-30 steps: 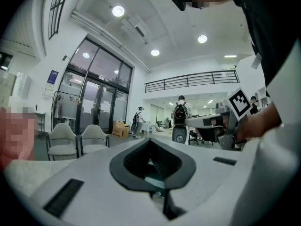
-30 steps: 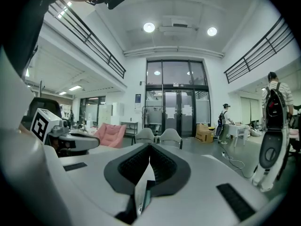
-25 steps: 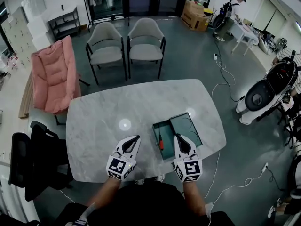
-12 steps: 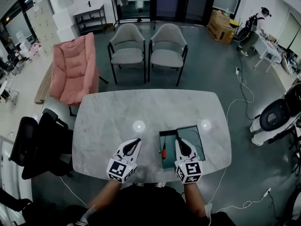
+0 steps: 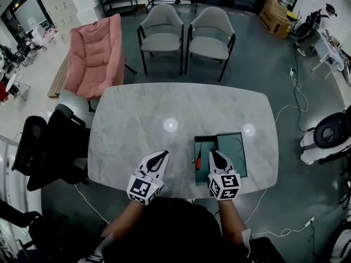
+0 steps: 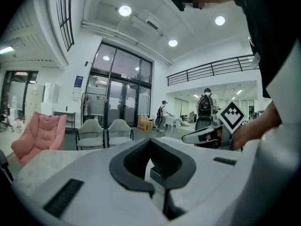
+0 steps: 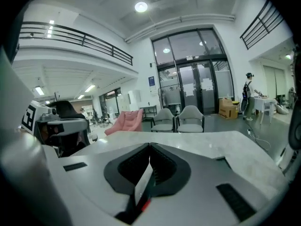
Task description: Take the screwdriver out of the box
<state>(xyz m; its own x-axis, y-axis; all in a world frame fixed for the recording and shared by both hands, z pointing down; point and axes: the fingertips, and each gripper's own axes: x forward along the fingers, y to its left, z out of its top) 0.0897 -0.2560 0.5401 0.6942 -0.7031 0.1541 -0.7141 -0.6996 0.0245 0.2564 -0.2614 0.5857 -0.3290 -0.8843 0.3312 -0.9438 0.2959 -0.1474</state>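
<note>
A dark green open box point(image 5: 220, 135) lies on the marble table point(image 5: 142, 119) near its front right edge. In the box's left half rests the screwdriver point(image 5: 198, 161), red-handled with its shaft pointing away from me. My right gripper point(image 5: 214, 152) hovers over the near middle of the box, just right of the screwdriver, shut and holding nothing. In the right gripper view the right gripper point(image 7: 150, 144) has its tips together, and a bit of red shows below through the gap. My left gripper point(image 5: 163, 154) is over bare table left of the box, shut and without anything in it point(image 6: 150, 139).
Two grey chairs point(image 5: 186, 32) and a pink armchair point(image 5: 96, 53) stand beyond the table's far edge. A black office chair point(image 5: 49, 147) sits by its left side. Cables trail on the floor at the right. A person point(image 5: 329, 10) stands far off.
The right gripper has sunk towards the box, and the left one has kept close to its place. Both stay shut. The head view has swung, so the table now sits further right.
</note>
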